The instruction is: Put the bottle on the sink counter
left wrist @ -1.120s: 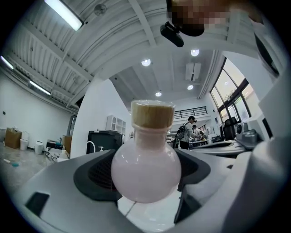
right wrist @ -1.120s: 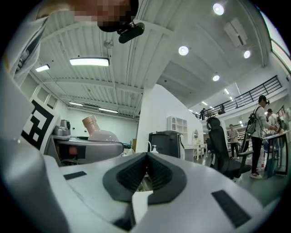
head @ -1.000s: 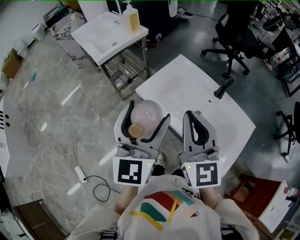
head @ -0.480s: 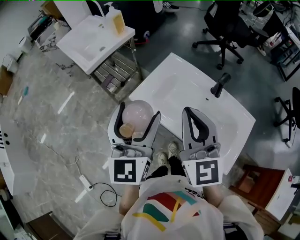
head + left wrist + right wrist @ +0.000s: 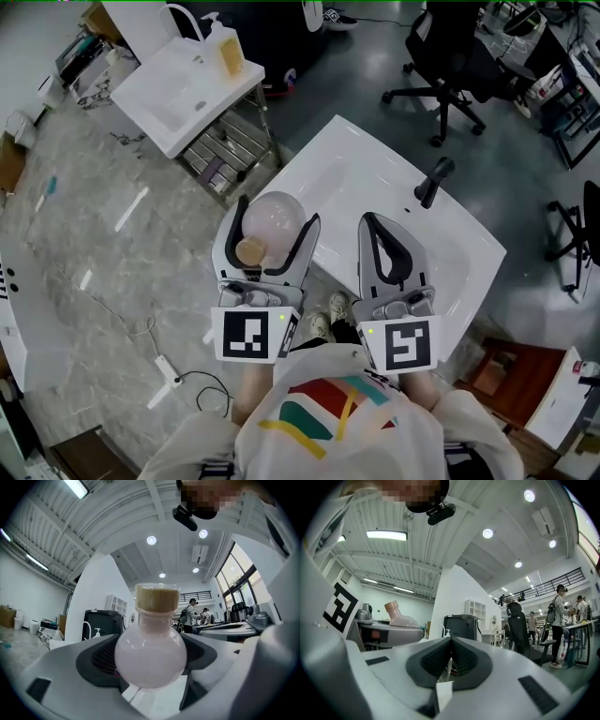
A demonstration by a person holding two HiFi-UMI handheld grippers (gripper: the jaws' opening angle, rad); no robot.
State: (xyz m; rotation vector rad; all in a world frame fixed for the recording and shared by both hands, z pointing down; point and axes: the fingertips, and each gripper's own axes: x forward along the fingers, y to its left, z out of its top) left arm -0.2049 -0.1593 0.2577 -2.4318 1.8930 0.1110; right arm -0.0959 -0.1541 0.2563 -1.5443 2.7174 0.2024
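Observation:
A round pale pink bottle (image 5: 273, 218) with a tan cork top (image 5: 250, 250) sits between the jaws of my left gripper (image 5: 277, 212), which is shut on it. In the left gripper view the bottle (image 5: 150, 651) fills the middle and its cork (image 5: 157, 597) points up. The bottle hangs over the near left edge of the white sink counter (image 5: 361, 169). My right gripper (image 5: 371, 222) is shut on nothing, above the counter's near part. From the right gripper view the bottle (image 5: 402, 618) shows at the left.
A black faucet (image 5: 430, 180) stands at the far right of the counter. Another white sink unit (image 5: 178, 84) with a soap dispenser (image 5: 226, 49) stands at the far left. Black office chairs (image 5: 457, 61) are behind. A cable and power strip (image 5: 165, 364) lie on the floor.
The view has shifted, so the sink counter sits a little closer under both grippers. The left gripper still holds the bottle, and the right one stays shut.

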